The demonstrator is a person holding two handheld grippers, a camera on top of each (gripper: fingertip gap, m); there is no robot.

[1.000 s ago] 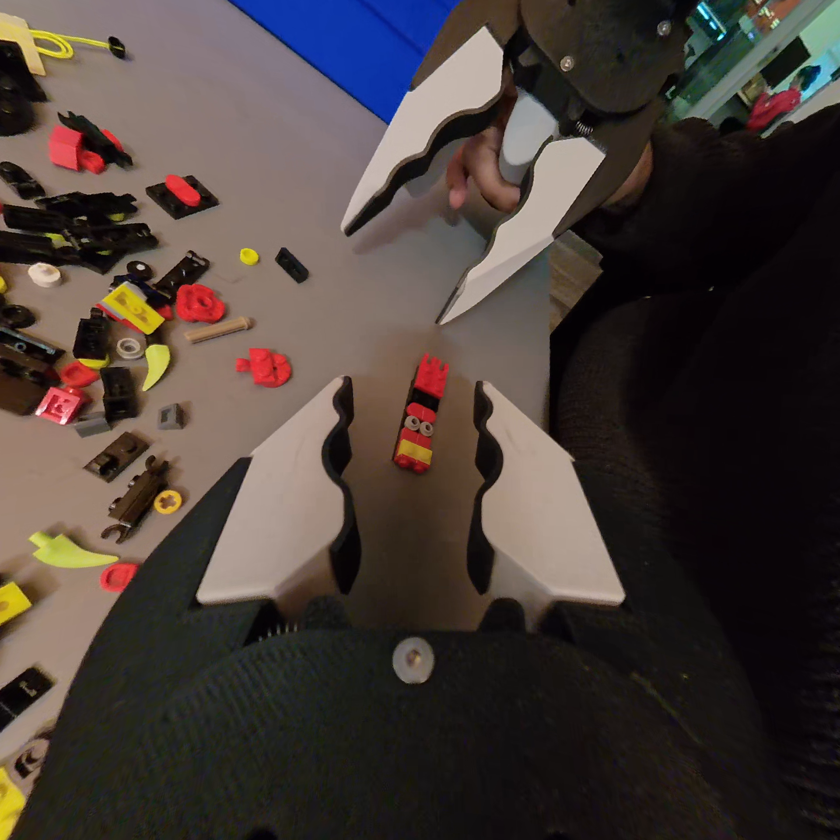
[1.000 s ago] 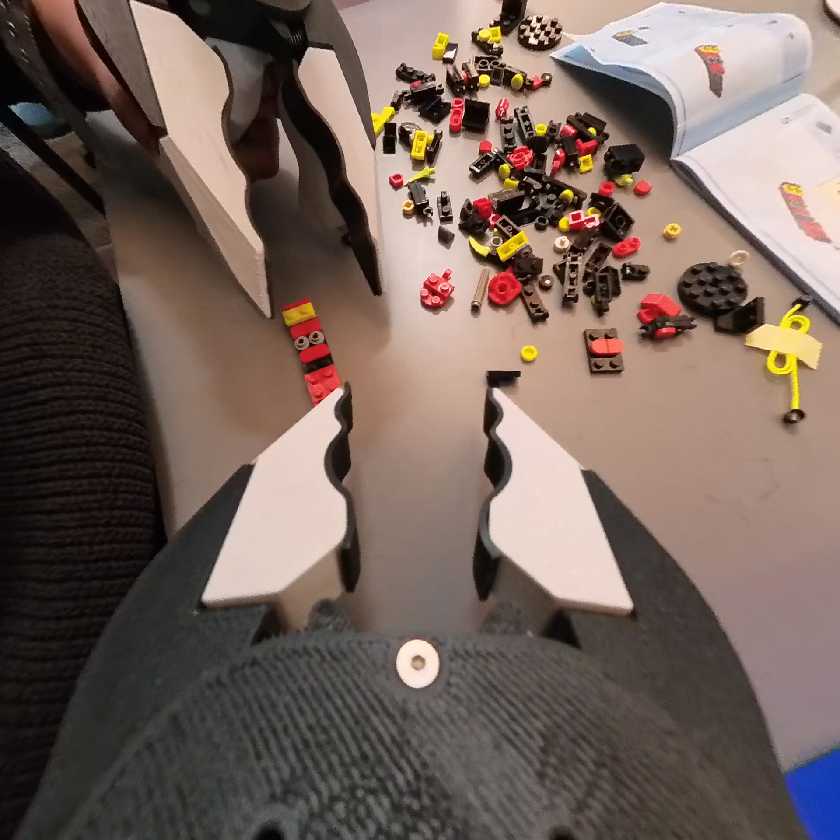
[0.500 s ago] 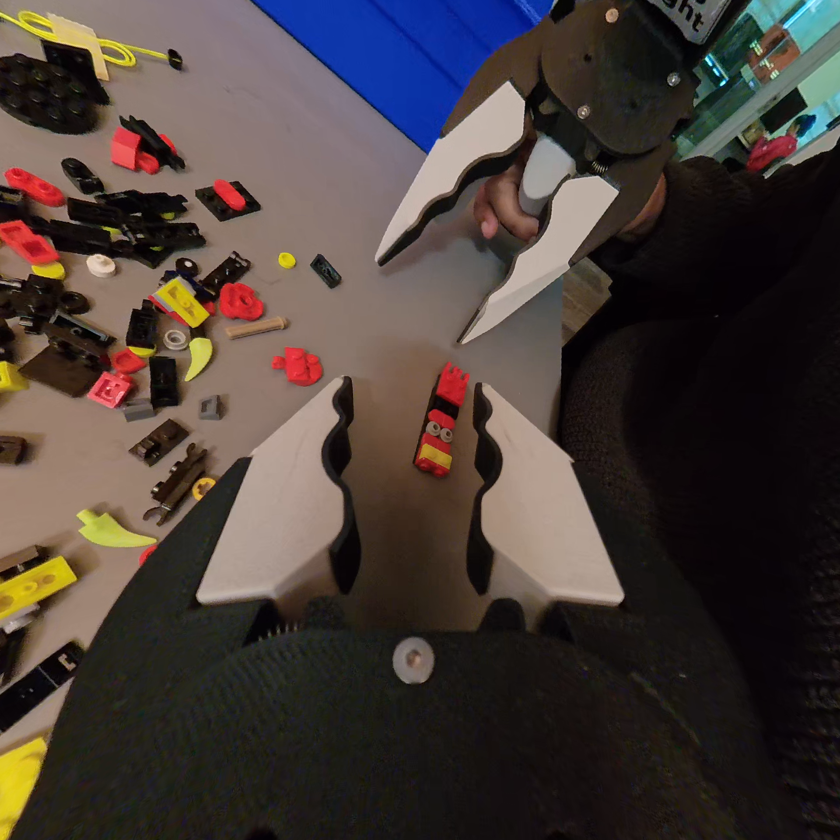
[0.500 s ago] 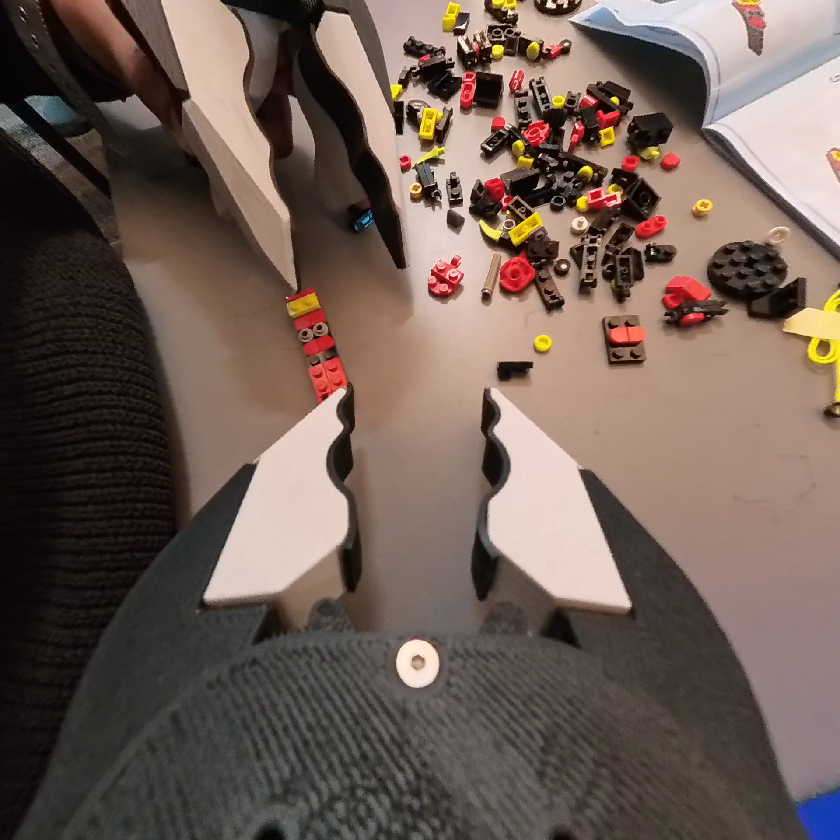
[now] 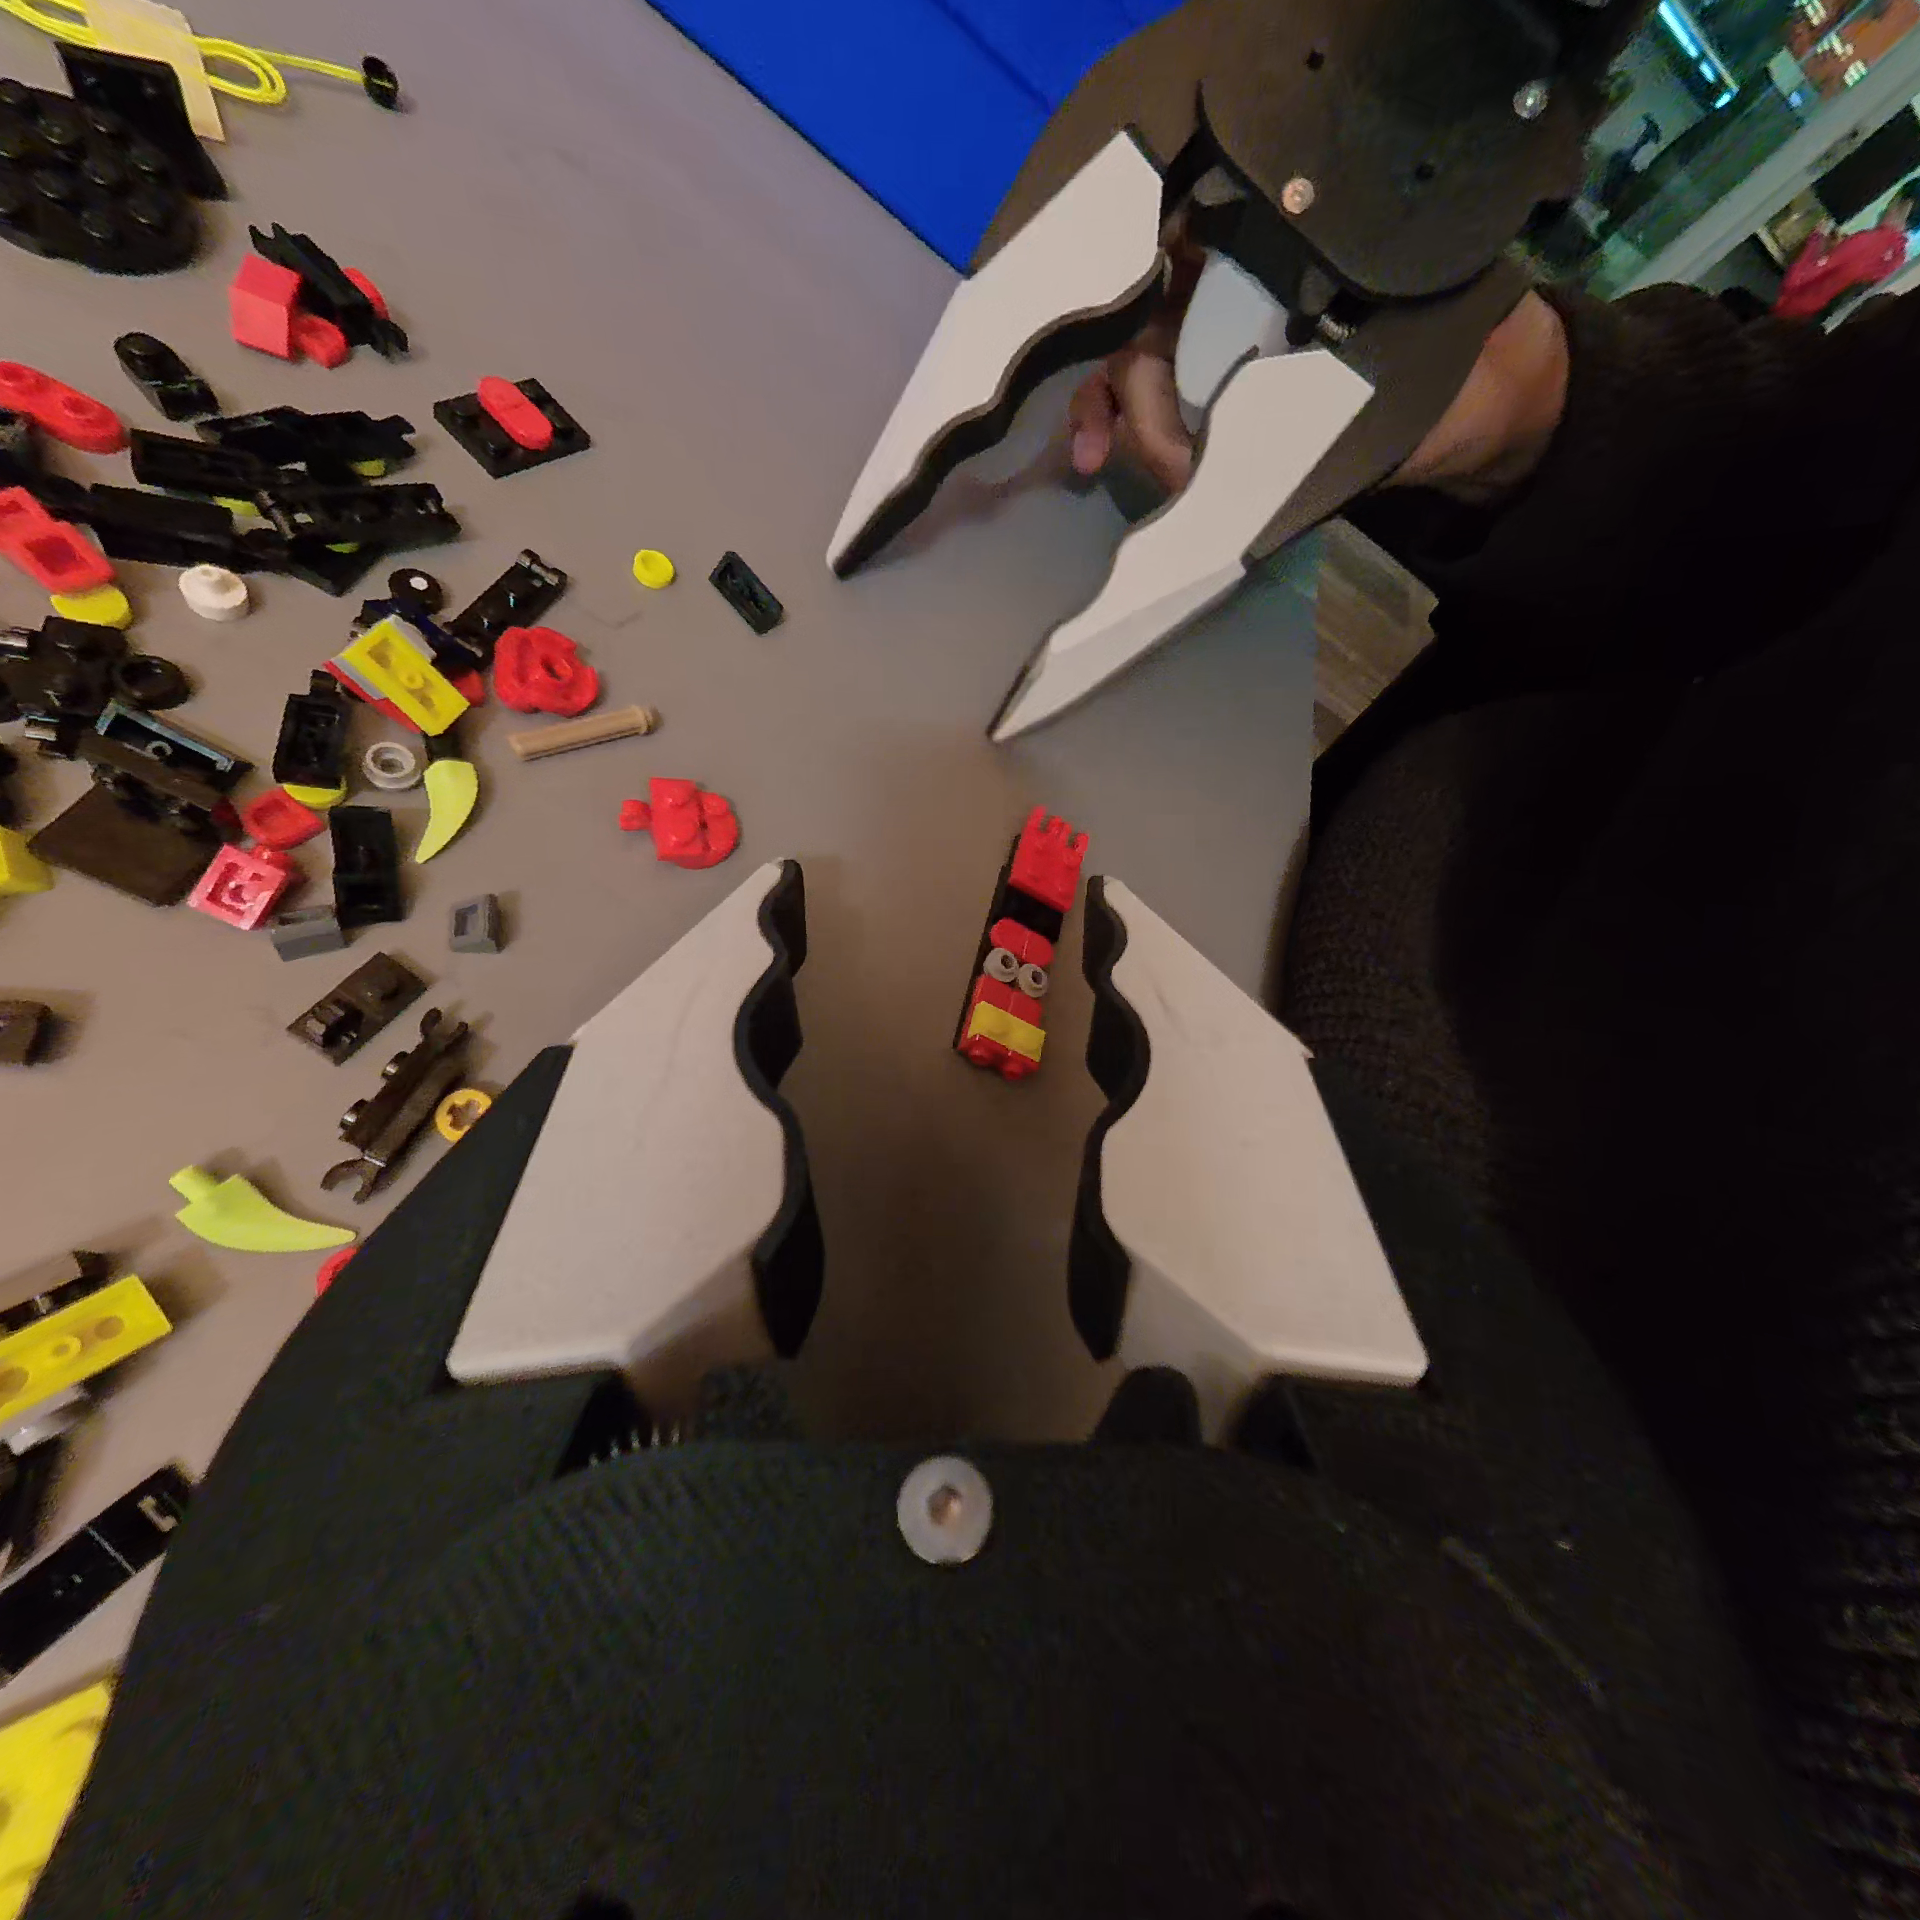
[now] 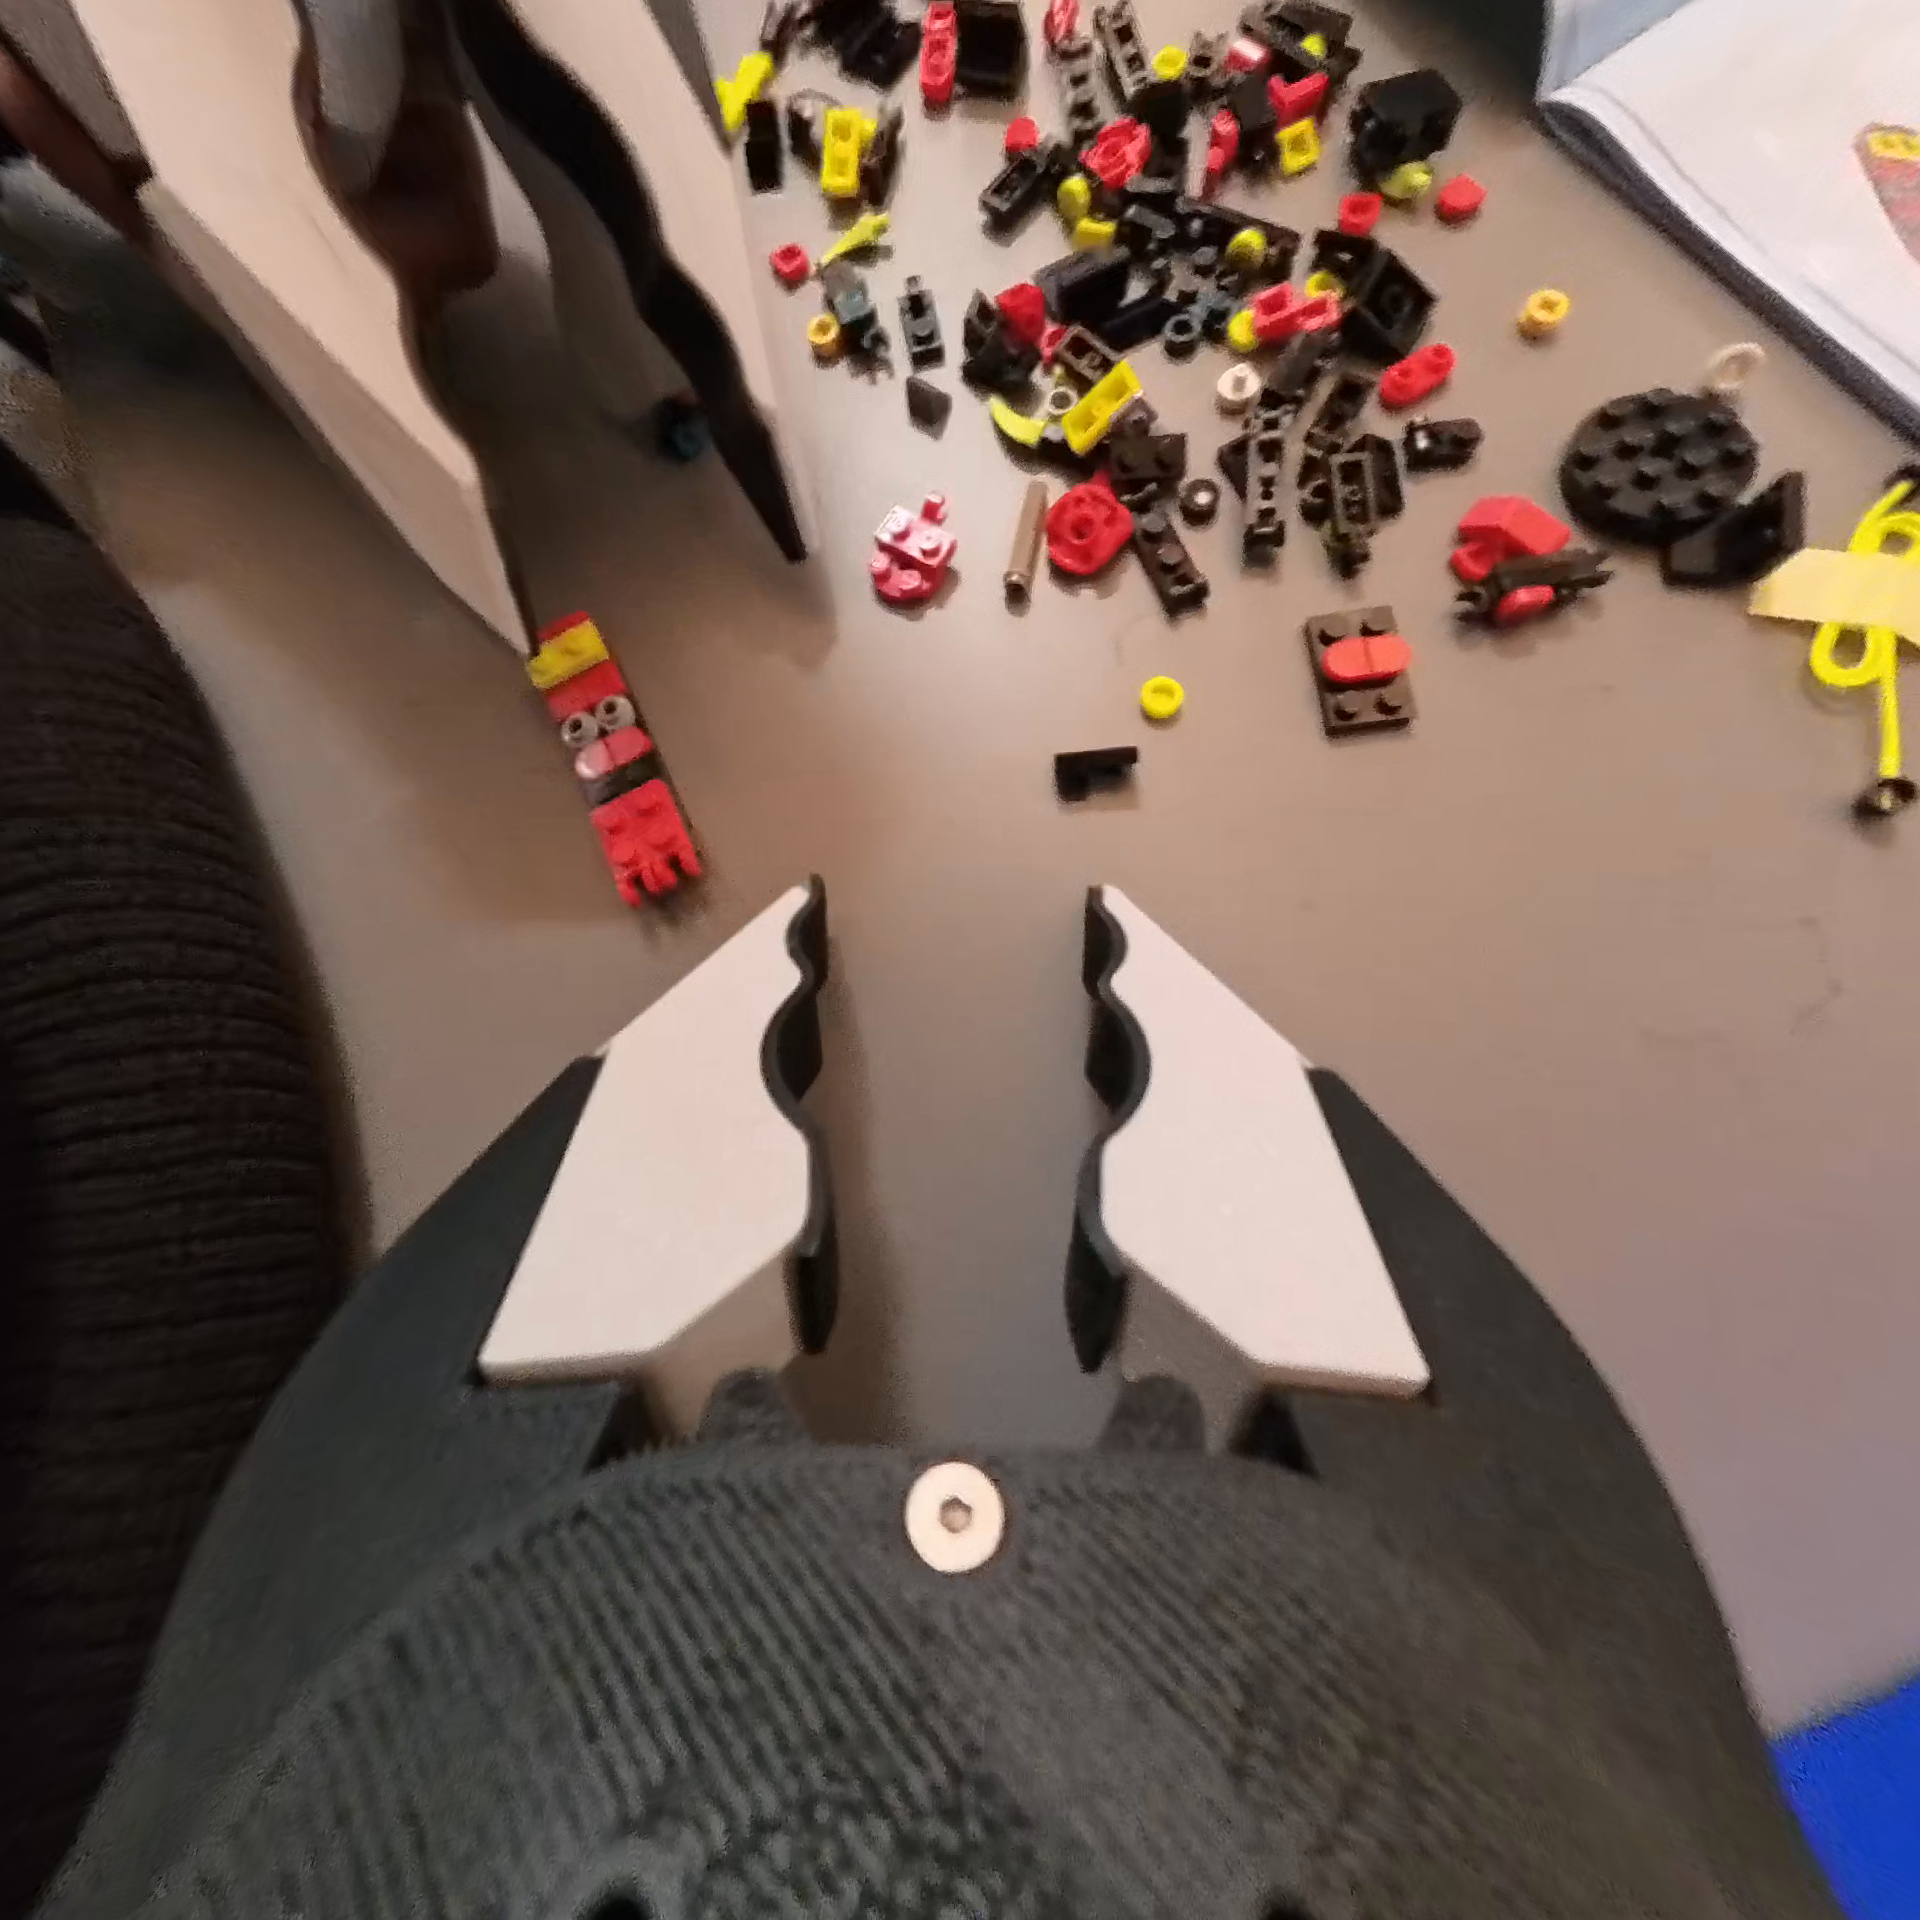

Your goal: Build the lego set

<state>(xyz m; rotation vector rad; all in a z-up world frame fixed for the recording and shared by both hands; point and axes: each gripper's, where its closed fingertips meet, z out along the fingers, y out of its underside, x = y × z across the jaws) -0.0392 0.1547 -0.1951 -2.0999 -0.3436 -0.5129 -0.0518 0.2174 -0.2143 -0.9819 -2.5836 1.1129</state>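
Observation:
A small red, black and yellow lego assembly (image 5: 1018,956) lies flat on the grey table (image 5: 665,260). It sits between the open fingers of my left gripper (image 5: 940,888), close to the right finger, not gripped. In the right wrist view the assembly (image 6: 613,758) lies ahead and to the left of my open, empty right gripper (image 6: 954,896). A small black piece (image 6: 1096,774) lies just beyond the right fingertip. The right gripper (image 5: 920,649) hovers open past the assembly in the left wrist view. The left gripper (image 6: 655,592) shows with one tip by the assembly's yellow end.
A pile of loose black, red and yellow pieces (image 6: 1195,312) spreads over the table, also seen in the left wrist view (image 5: 312,644). A yellow stud (image 6: 1162,696), a black plate with a red tile (image 6: 1359,670), a round black plate (image 6: 1662,468), a yellow string (image 6: 1860,623) and an instruction booklet (image 6: 1766,208) lie around. The tips of one gripper are about 8 cm away from the tips of the other.
The right gripper has drawn back a little from the small black piece and is blurred by motion. The left gripper has shifted slightly left, so the assembly sits nearer its right finger. Both stay open.

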